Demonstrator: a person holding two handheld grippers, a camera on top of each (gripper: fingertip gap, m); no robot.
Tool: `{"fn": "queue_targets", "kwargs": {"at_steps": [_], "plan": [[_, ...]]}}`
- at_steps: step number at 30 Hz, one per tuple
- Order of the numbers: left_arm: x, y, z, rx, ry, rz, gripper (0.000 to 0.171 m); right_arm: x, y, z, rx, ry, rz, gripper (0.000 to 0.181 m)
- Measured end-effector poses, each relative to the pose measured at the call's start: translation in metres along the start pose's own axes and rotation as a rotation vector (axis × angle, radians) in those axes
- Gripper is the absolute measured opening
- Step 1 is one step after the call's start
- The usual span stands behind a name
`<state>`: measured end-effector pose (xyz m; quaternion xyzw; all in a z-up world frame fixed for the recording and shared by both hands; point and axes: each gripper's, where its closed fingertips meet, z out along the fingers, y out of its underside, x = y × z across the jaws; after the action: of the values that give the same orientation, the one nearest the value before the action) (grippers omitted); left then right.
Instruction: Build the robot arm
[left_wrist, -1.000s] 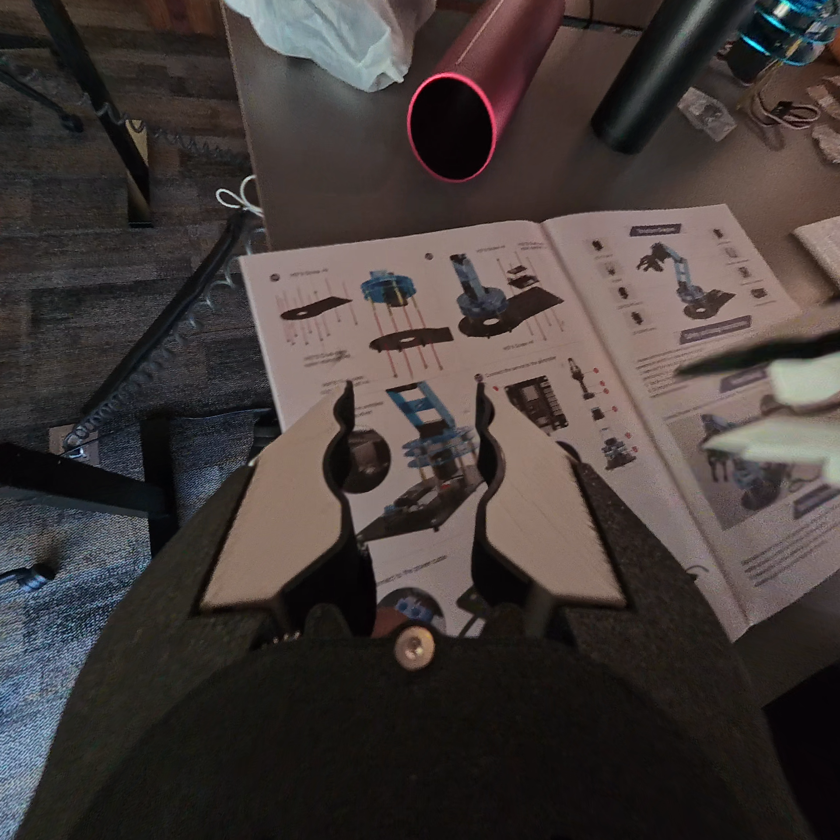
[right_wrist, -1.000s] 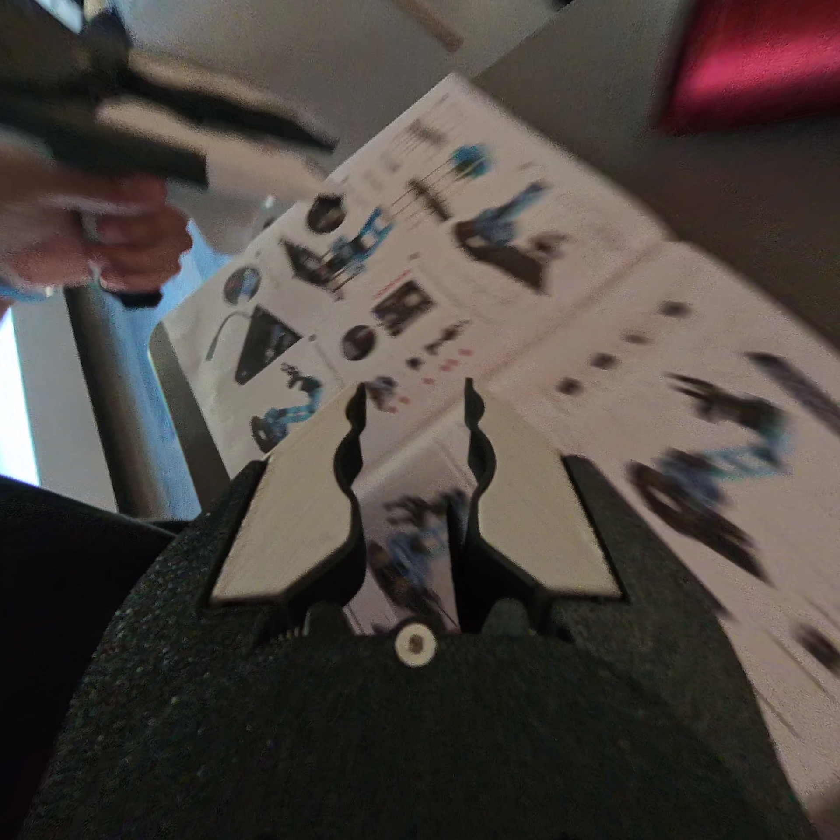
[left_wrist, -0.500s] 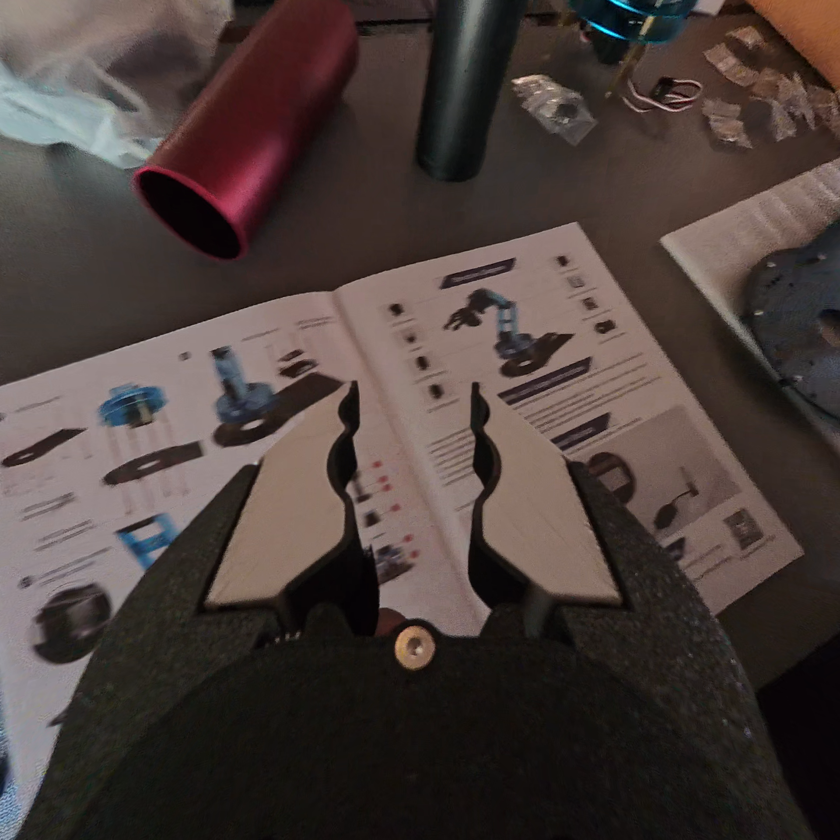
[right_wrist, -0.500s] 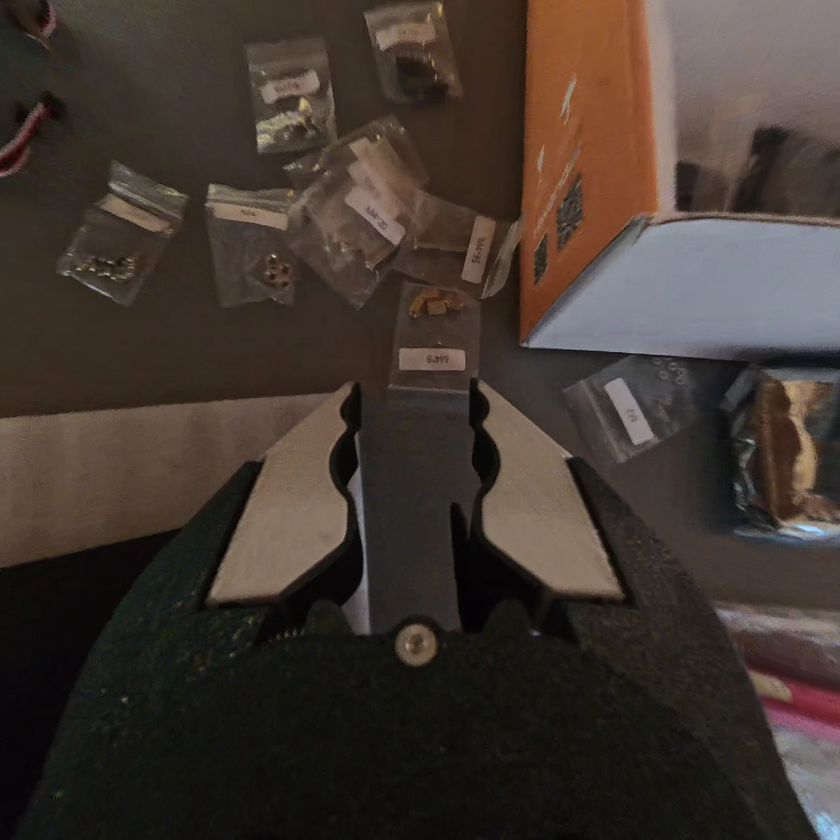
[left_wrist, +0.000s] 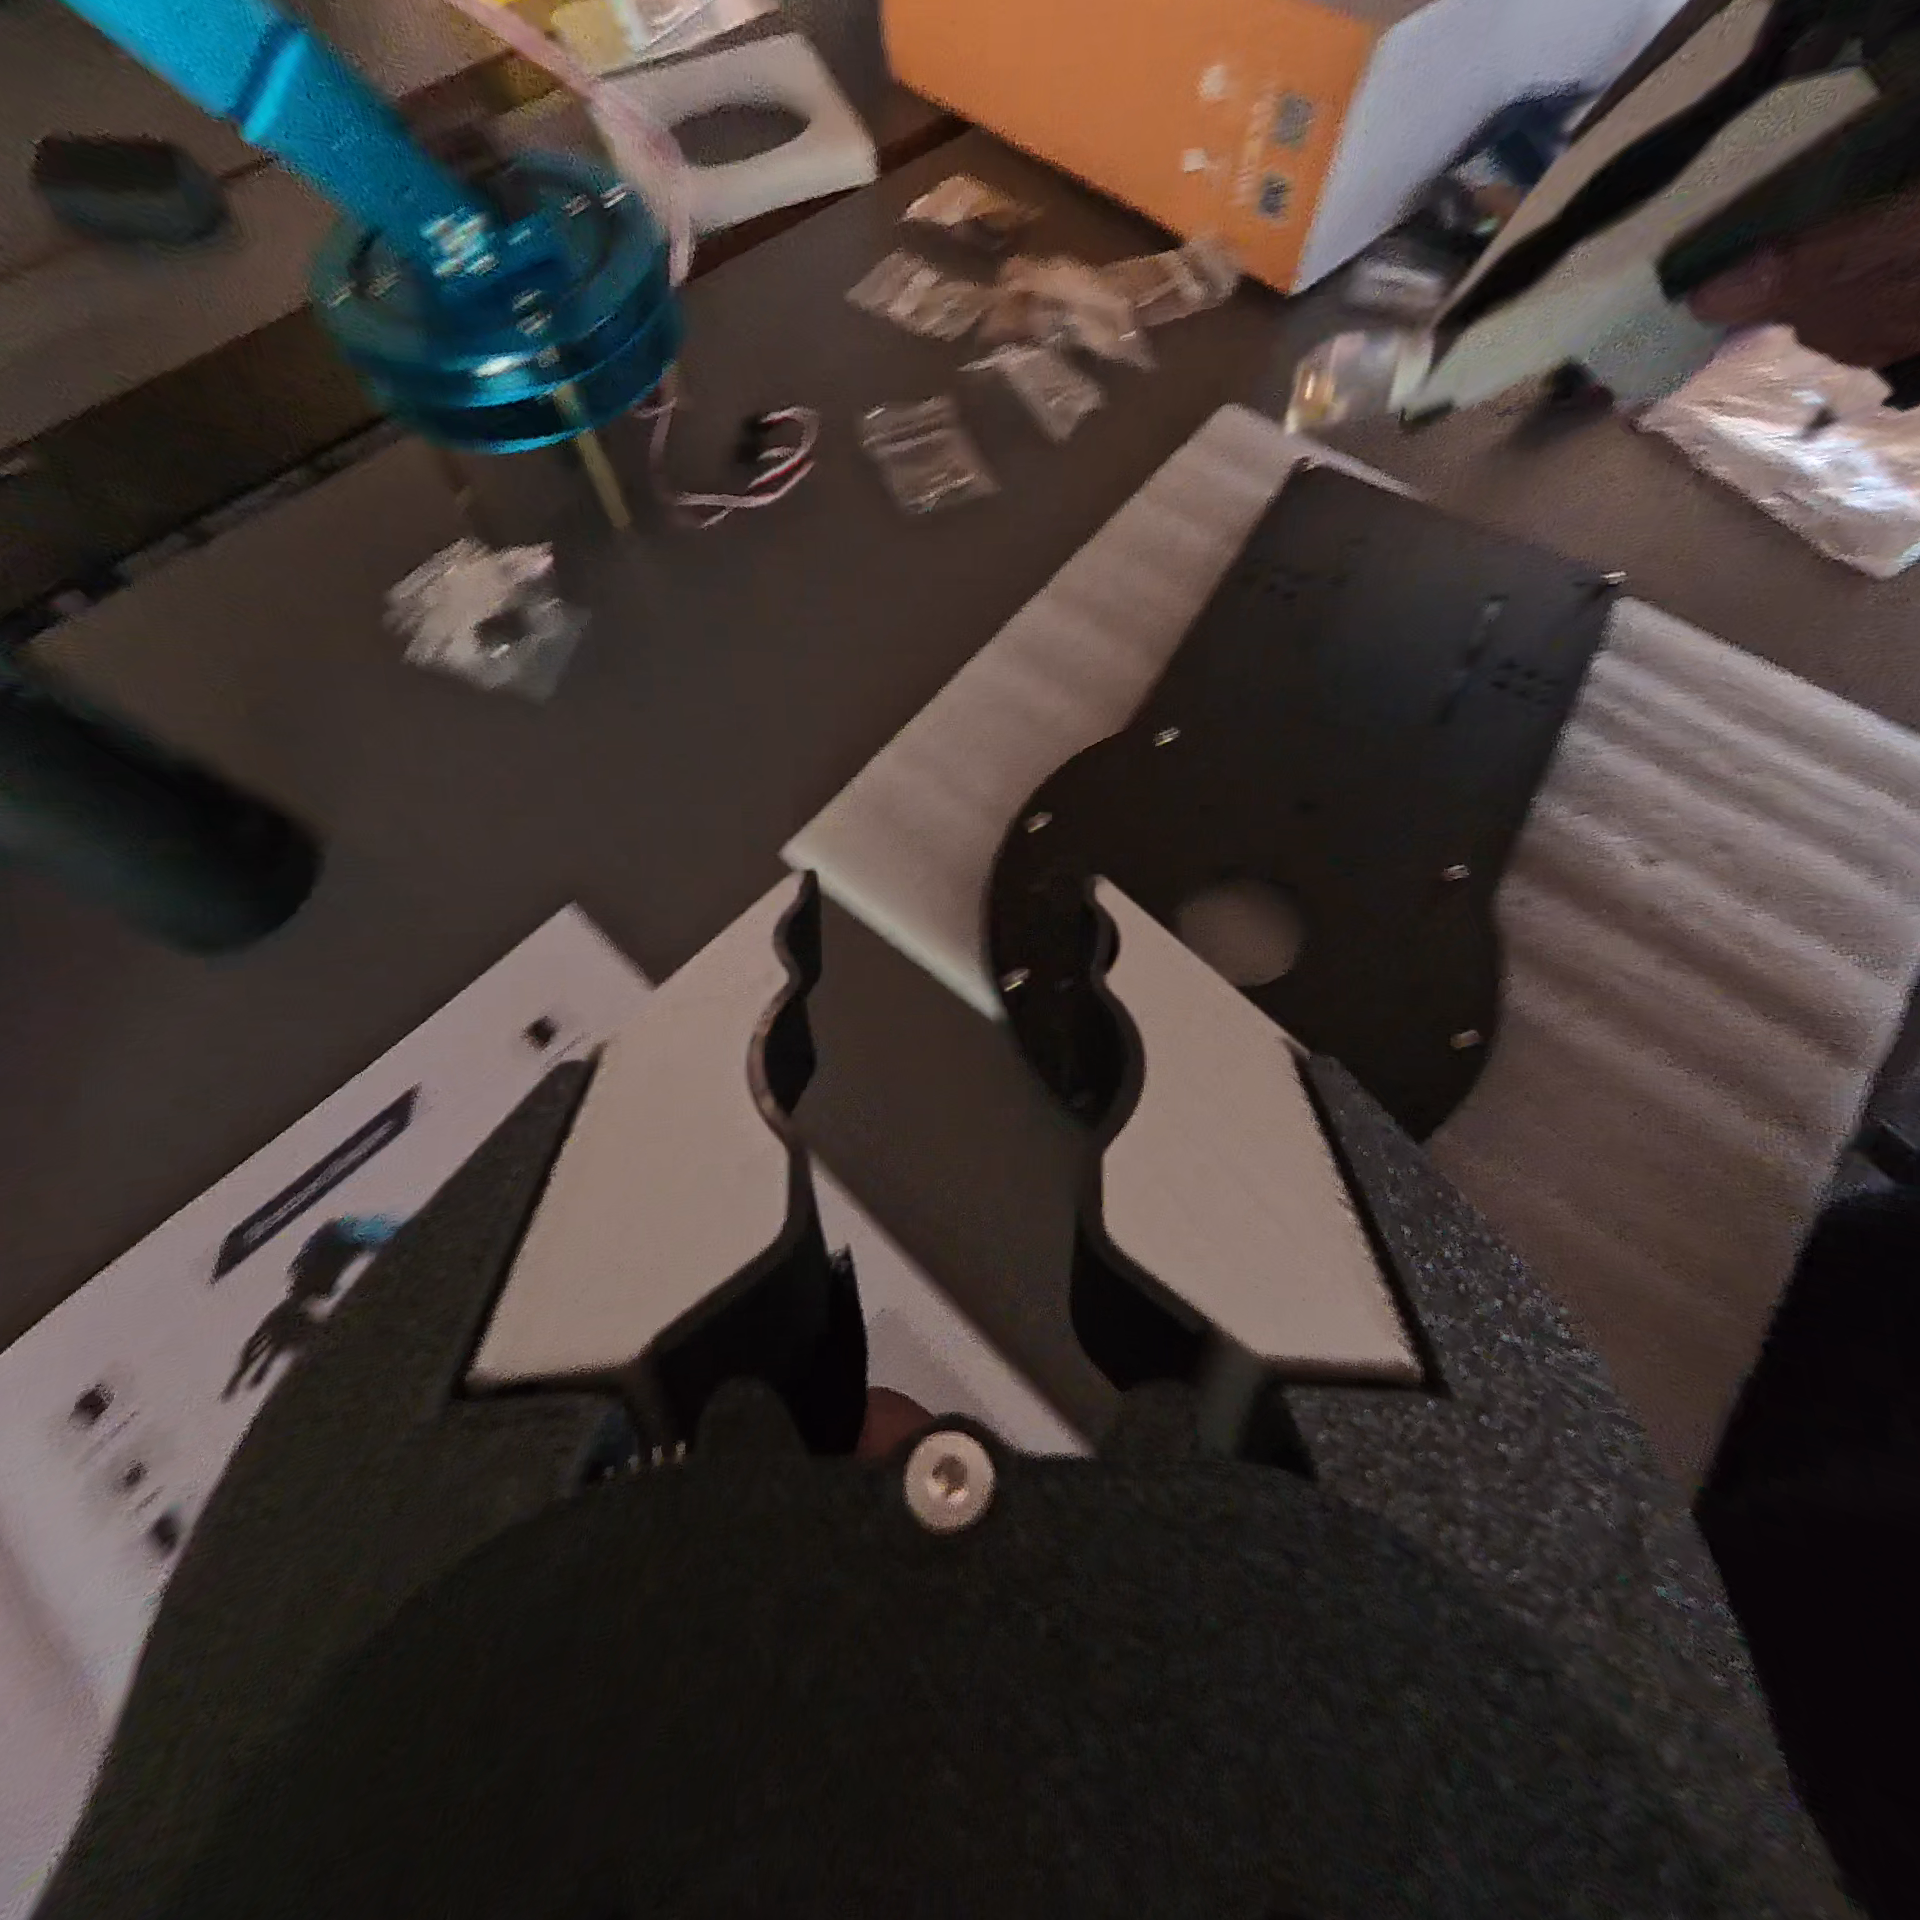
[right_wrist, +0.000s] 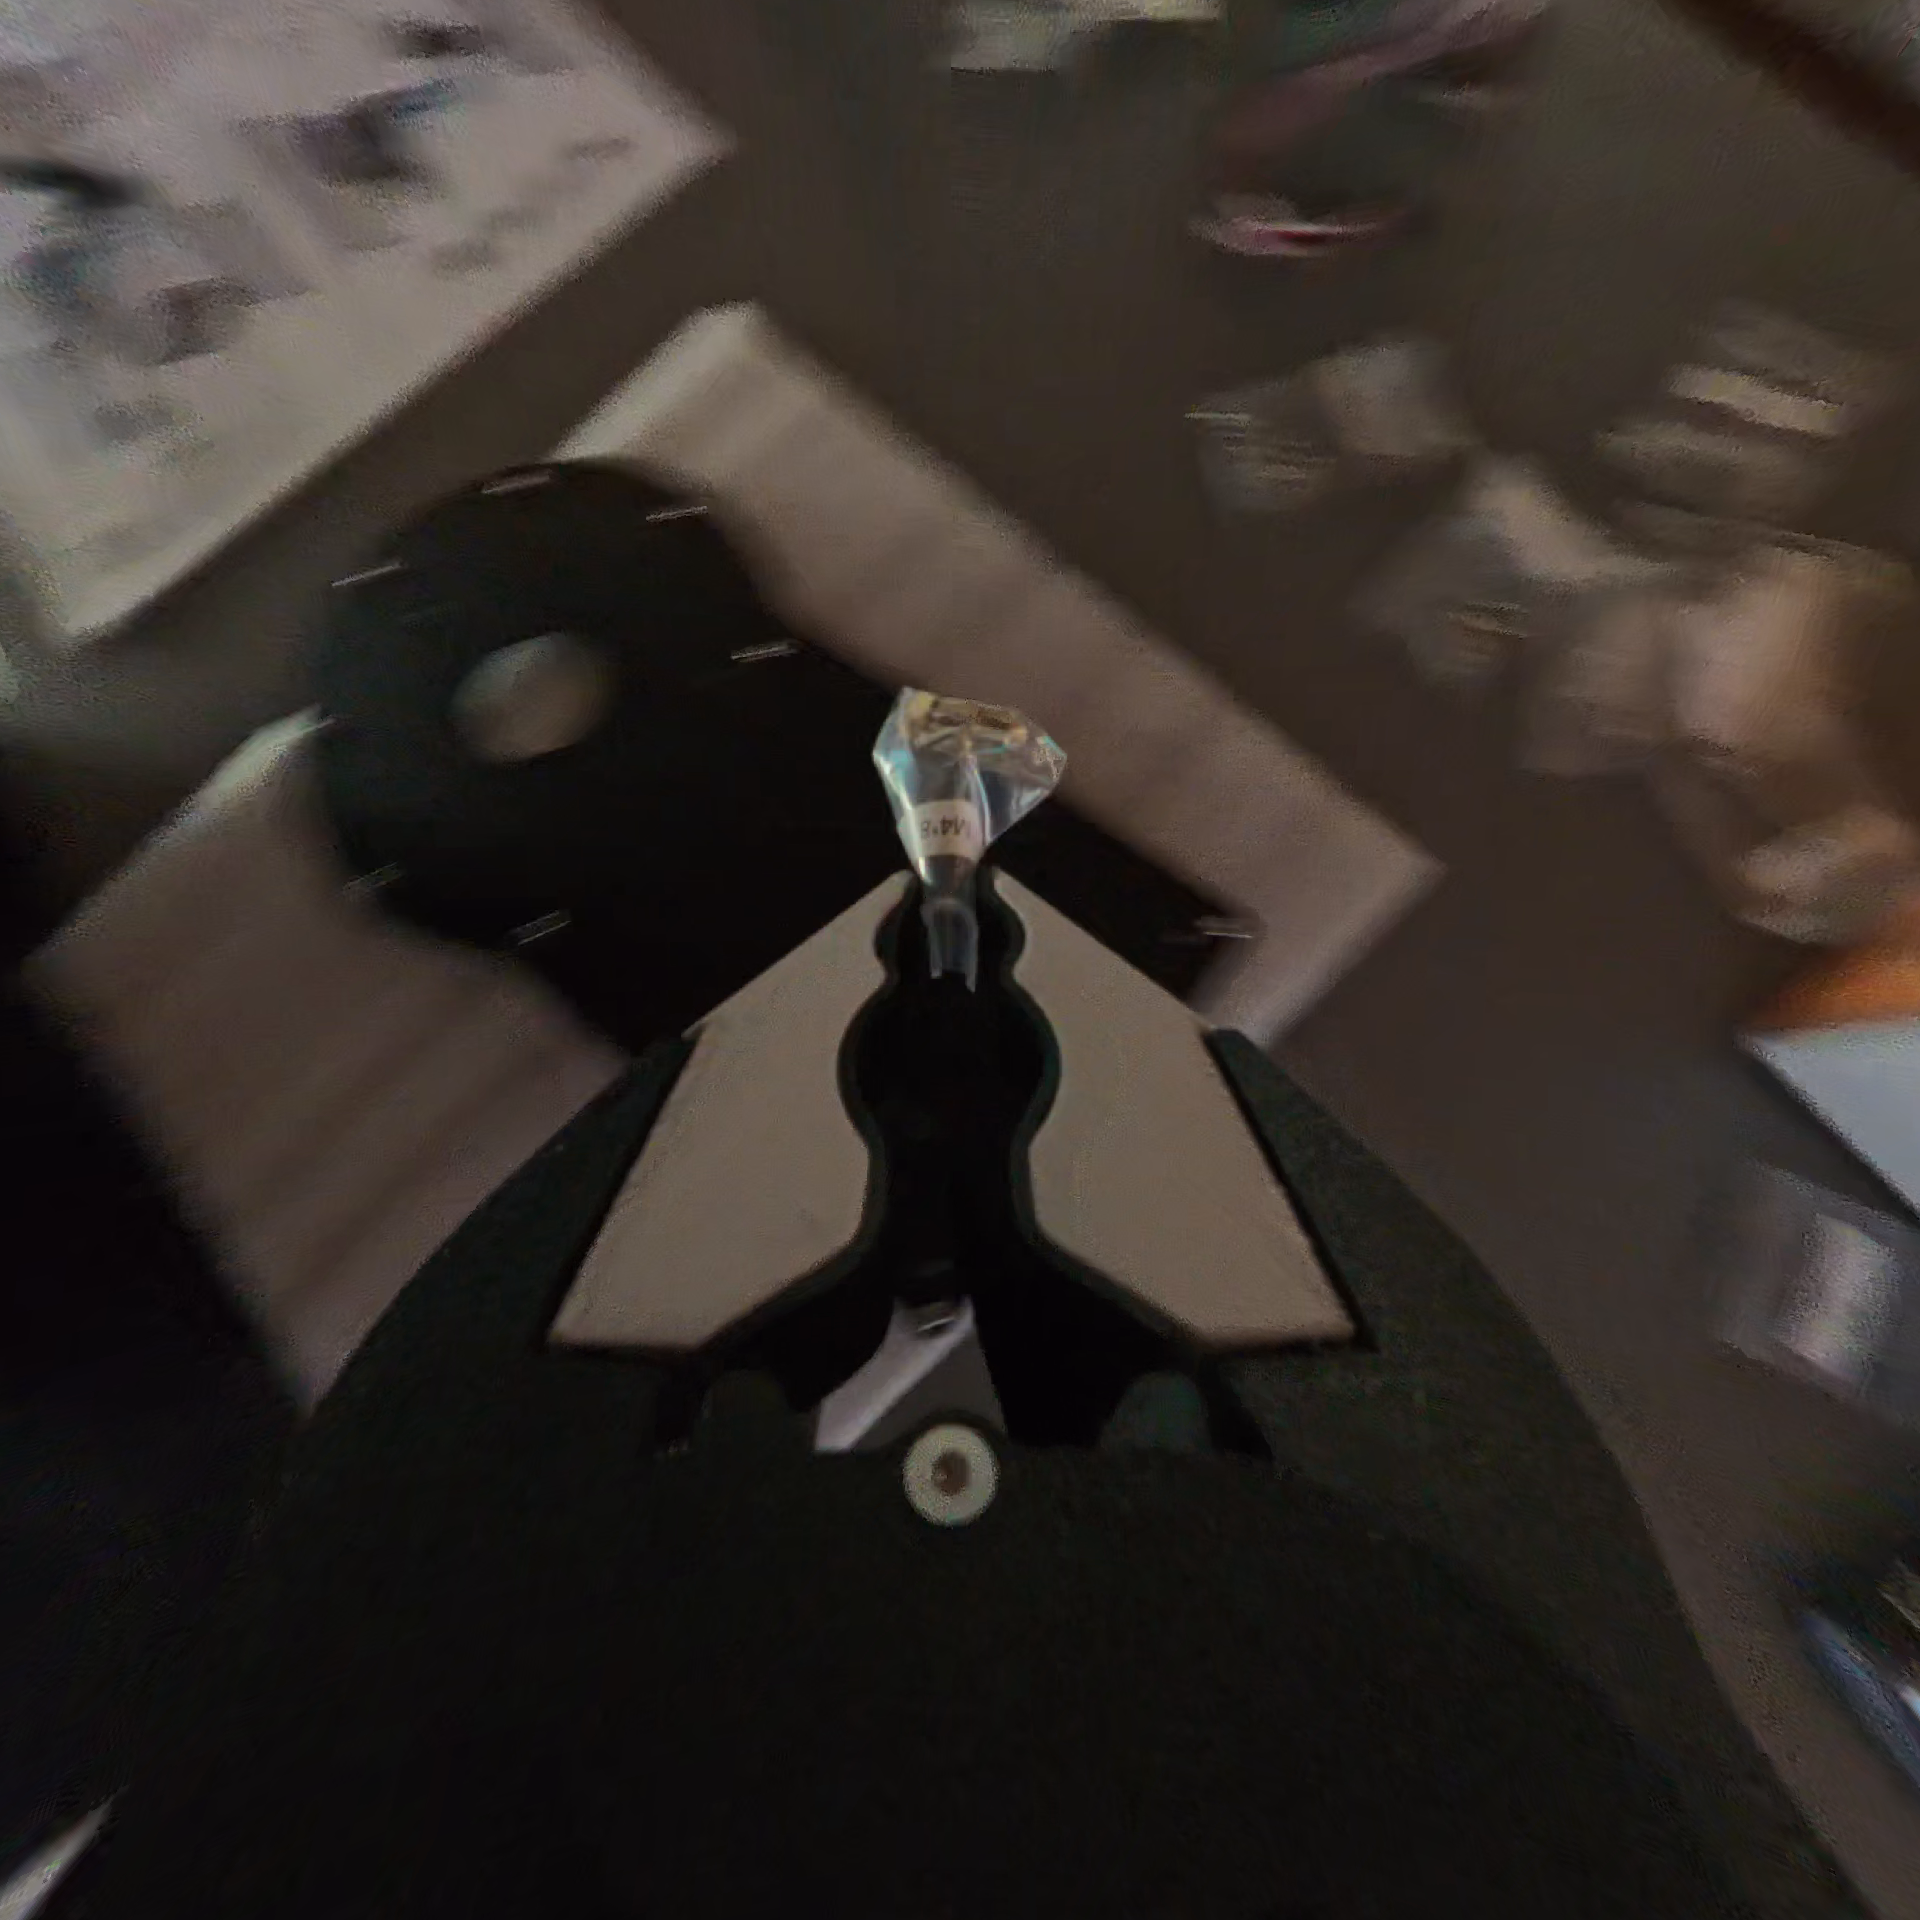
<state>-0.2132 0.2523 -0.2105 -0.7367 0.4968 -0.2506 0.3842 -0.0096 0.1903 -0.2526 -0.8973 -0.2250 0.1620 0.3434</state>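
A dark worktop (left_wrist: 644, 727) is shown, seen from both wrist views, much of it blurred. At the far left of the left wrist view an open instruction booklet (left_wrist: 312, 1195) lies flat, with a dark upright cylinder (left_wrist: 125, 831) beyond it and a translucent blue disc assembly (left_wrist: 509, 301) standing farther back, loose wires beside it. The left gripper (left_wrist: 951, 914) is held above the worktop with its jaws apart and nothing between them; it is nearest to the corner of a white foam sheet (left_wrist: 1714, 831), on which a black plate with a round hole (left_wrist: 1351, 779) rests. Small clear parts bags (left_wrist: 987, 343) are scattered behind the sheet, and an orange carton (left_wrist: 1122, 94) lies at the back. At upper right the right gripper (left_wrist: 1455, 364) is seen, a crumpled clear bag at its tip. In the right wrist view the right gripper (right_wrist: 951, 894) is shown with its jaws closed together on the neck of this small clear bag (right_wrist: 966, 769), which bears a white label and is carried in the air above the black plate (right_wrist: 644, 790) and foam sheet (right_wrist: 935, 540). The bag's contents cannot be made out.
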Motion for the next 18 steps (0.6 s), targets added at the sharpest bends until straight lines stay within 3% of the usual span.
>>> {"fn": "queue_targets", "kwargs": {"at_steps": [3,5,8,11,15,18], "plan": [[0.051,-0.013,0.011,0.018,0.07,-0.003,0.048,-0.077,0.022,-0.008,-0.026,-0.263,-0.16,0.009],[0.081,-0.015,0.018,0.01,0.088,0.0,0.048,-0.1,0.055,-0.004,-0.074,-0.324,-0.245,0.011],[0.125,-0.011,0.028,-0.013,0.117,0.024,0.048,-0.099,0.094,0.006,-0.122,-0.28,-0.24,0.026],[0.171,-0.001,0.038,-0.042,0.194,0.067,0.04,-0.106,0.105,-0.009,-0.059,-0.252,-0.163,0.045],[0.209,0.017,0.058,-0.127,0.228,0.22,0.038,-0.094,0.121,-0.053,0.084,-0.147,-0.017,0.038],[0.219,0.027,0.076,-0.189,0.203,0.355,0.038,-0.061,0.14,-0.084,0.161,0.035,0.124,0.036]]}}
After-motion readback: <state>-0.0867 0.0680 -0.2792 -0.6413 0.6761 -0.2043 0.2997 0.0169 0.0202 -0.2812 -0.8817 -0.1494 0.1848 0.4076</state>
